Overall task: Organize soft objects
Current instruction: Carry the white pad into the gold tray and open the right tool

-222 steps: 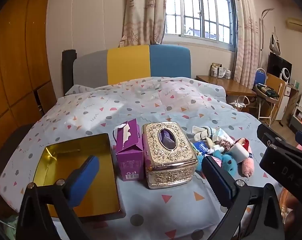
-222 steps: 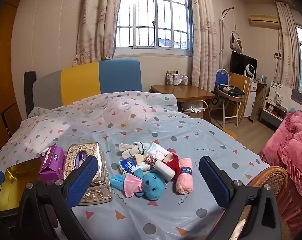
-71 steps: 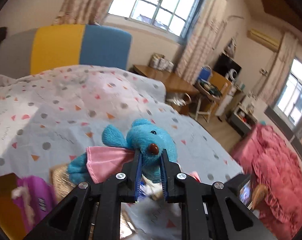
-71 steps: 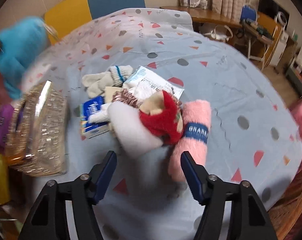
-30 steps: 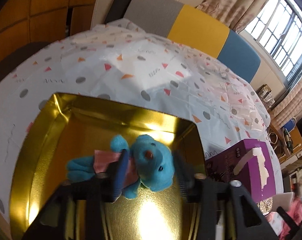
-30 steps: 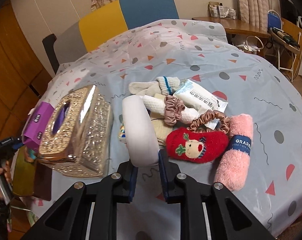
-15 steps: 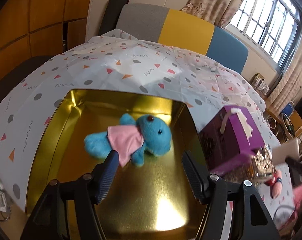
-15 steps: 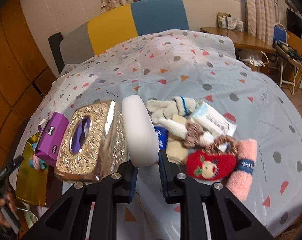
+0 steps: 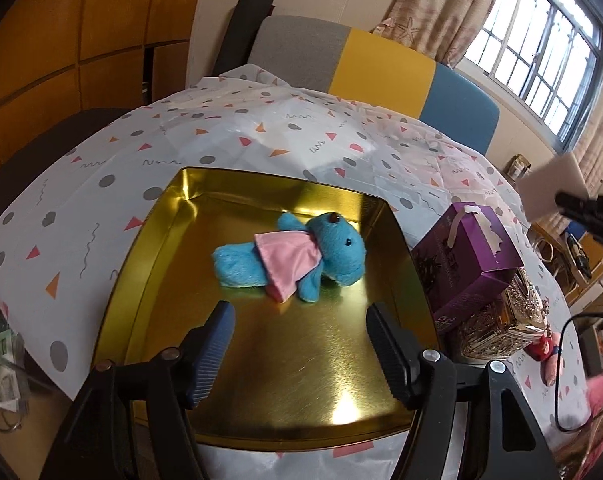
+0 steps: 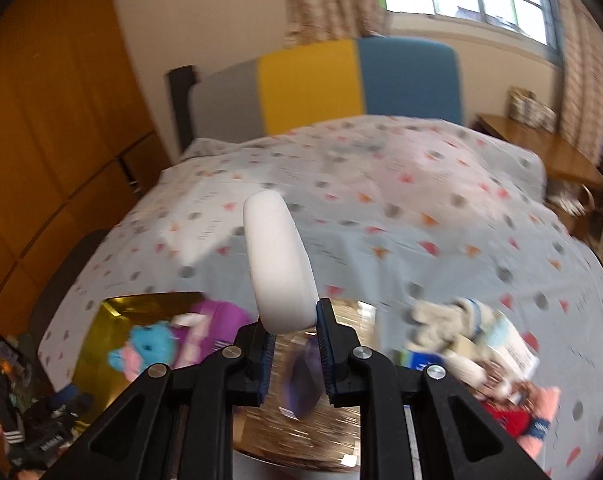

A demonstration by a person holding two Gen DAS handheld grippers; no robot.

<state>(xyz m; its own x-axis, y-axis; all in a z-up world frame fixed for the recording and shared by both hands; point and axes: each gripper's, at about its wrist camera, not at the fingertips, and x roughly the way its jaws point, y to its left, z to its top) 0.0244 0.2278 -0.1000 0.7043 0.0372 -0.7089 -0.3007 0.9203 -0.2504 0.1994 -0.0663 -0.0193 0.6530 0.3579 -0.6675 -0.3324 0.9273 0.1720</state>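
Risk sits with the white rounded foam pad [image 10: 279, 260]: the right gripper [image 10: 293, 344] pinches only its lower end above the shallow gold metal tray [image 9: 157, 240], so it could slip. The left gripper [image 9: 301, 352], jaws opening, is empty; the blue plush toy in pink dress [image 9: 297, 256] lies in that tray.

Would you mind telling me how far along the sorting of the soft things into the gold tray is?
Done: the blue plush toy lies in the gold tray, and the left tool is opening with nothing between its fingers. In hand: the right tool grips a white sponge above the bed. Left: the pile of gloves, scrunchies, a red plush and a pink towel is still on the sheet.
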